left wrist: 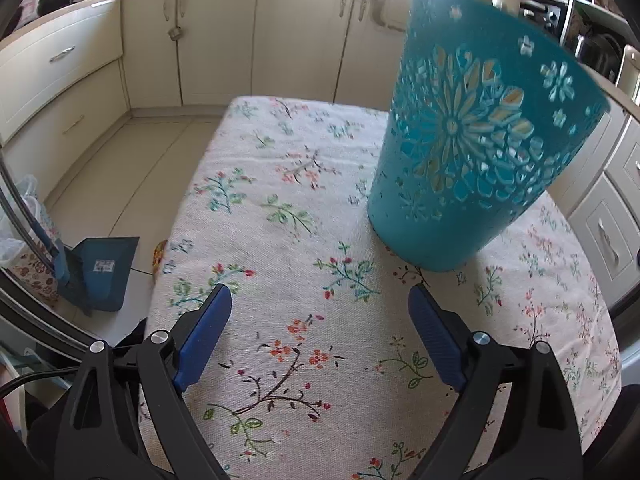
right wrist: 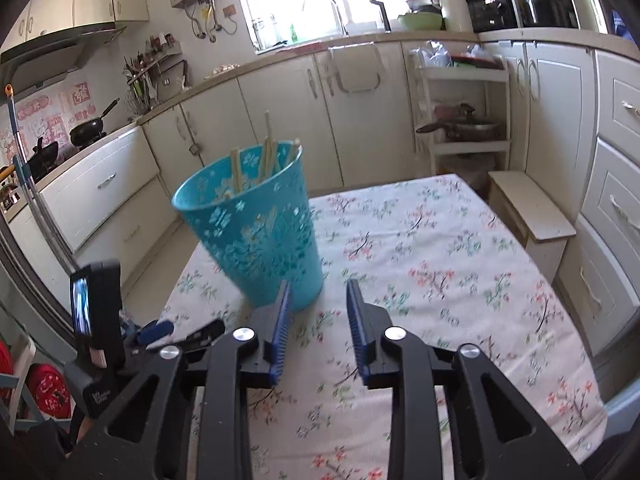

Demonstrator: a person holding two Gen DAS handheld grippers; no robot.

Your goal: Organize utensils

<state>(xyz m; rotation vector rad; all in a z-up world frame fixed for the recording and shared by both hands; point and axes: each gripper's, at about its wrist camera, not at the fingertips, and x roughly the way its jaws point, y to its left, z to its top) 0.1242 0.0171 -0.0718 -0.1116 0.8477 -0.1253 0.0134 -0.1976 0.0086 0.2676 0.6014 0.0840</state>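
Observation:
A teal perforated utensil holder [left wrist: 472,136] stands on the floral tablecloth [left wrist: 280,208], ahead and to the right of my left gripper [left wrist: 320,296], which is open wide and empty. In the right wrist view the holder [right wrist: 260,232] holds several wooden chopsticks [right wrist: 268,156] that stick out above its rim. My right gripper [right wrist: 318,292] is open and empty, with its left finger just in front of the holder's base. The left gripper's body [right wrist: 160,332] shows at the lower left of the right wrist view.
The table [right wrist: 460,280] is covered by the floral cloth. Cream kitchen cabinets [right wrist: 280,112] line the far side. A low white stool [right wrist: 528,212] stands by the table's right edge. A blue dustpan [left wrist: 100,272] lies on the floor left of the table.

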